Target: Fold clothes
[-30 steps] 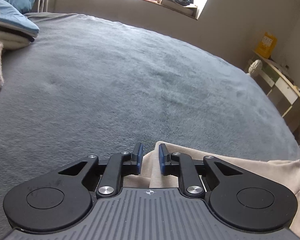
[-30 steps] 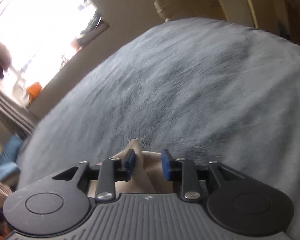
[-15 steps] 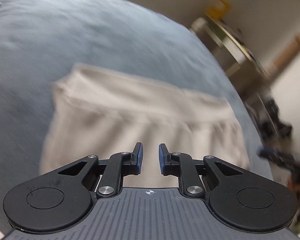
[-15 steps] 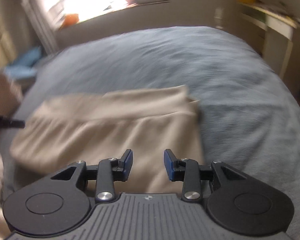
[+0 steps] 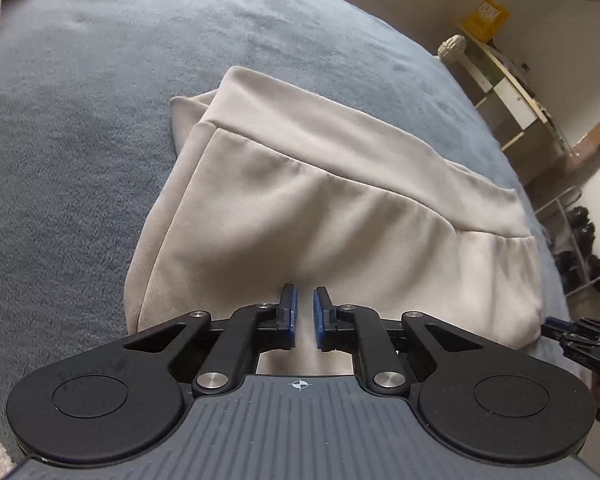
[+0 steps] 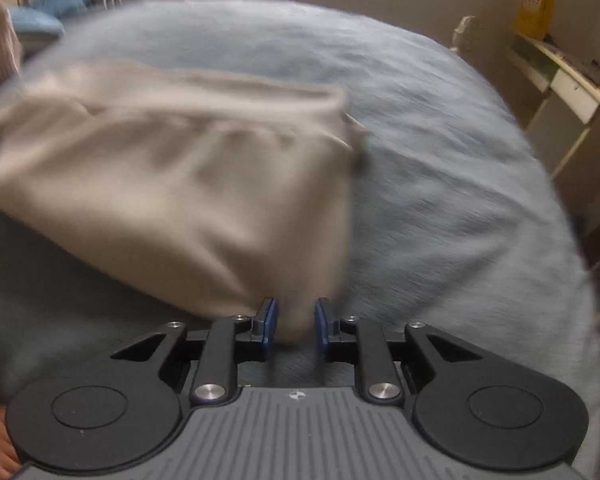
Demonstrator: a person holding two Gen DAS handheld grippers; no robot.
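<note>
1. The beige garment [image 5: 320,208] lies folded mid-frame on the grey bed cover [image 5: 80,160].
2. The left gripper [image 5: 303,312] hangs over its near edge, jaws closing on nothing.
3. The right gripper [image 6: 293,322] is closing around the garment's lower-right corner; whether it pinches yet, I cannot tell.
4. I'd seat both grips on matching corners before lifting, so the fold stays square.
5. I see no containers; shelves [image 5: 512,92] stand upper right.

A home bedroom: a wide bed under a grey-blue fleece blanket [image 5: 100,128] fills both views, a folded blue pillow [image 6: 40,16] lies at its far side, and a cluttered white desk [image 6: 568,80] stands against the plain wall.
</note>
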